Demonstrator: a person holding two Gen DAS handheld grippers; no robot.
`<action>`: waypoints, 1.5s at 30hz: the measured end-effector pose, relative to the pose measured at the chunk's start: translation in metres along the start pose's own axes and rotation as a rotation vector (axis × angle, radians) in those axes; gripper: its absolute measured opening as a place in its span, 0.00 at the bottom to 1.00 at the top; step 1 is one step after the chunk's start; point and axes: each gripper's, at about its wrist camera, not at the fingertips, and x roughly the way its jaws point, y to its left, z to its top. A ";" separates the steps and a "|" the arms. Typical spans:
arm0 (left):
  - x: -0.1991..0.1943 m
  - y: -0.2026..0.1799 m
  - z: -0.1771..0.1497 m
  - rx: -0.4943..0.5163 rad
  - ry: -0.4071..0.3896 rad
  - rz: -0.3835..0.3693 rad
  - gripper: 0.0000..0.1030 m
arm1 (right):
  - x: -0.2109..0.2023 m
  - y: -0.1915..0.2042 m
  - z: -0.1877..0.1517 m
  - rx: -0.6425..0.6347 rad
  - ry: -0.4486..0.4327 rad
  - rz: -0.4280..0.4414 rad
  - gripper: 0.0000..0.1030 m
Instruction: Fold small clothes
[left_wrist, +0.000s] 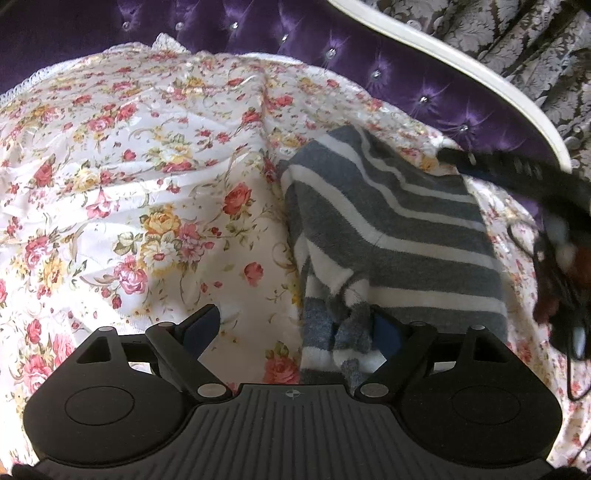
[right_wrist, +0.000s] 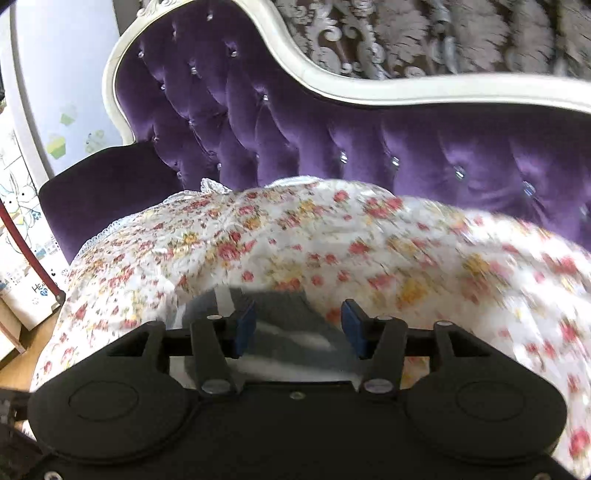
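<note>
nearest the left wrist lens, the left gripper (left_wrist: 295, 332) stands with its jaws spread wide and grips nothing, though a bunched corner of the grey and white striped garment (left_wrist: 399, 236) lies between them, draped against the blue pad at 4 o'clock. that garment spreads from the jaws up toward 1 o'clock across the floral cover (left_wrist: 129, 184), which fills the view from 9 to 12 o'clock. beyond it, at 12 to 2 o'clock, runs the purple tufted sofa back (left_wrist: 369, 70) with its white frame (left_wrist: 461, 62). at 3 o'clock the right gripper (left_wrist: 561, 236) shows as a dark blur just beside the garment's edge. closest in the right wrist view, the right gripper (right_wrist: 298, 325) is parted about halfway and holds nothing; the striped garment (right_wrist: 280, 325) lies blurred below and between its blue pads. floral cover (right_wrist: 332, 240) spreads from 9 to 3 o'clock, the sofa back (right_wrist: 295, 140) above it.
</note>
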 end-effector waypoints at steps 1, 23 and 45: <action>-0.002 -0.001 -0.001 0.000 -0.009 -0.012 0.83 | -0.005 -0.005 -0.005 0.022 0.002 0.001 0.66; 0.009 -0.015 -0.010 -0.057 0.064 -0.264 0.84 | -0.002 -0.036 -0.061 0.292 0.033 0.202 0.81; -0.009 -0.022 -0.019 -0.048 0.010 -0.361 0.29 | -0.032 -0.018 -0.054 0.289 0.045 0.150 0.39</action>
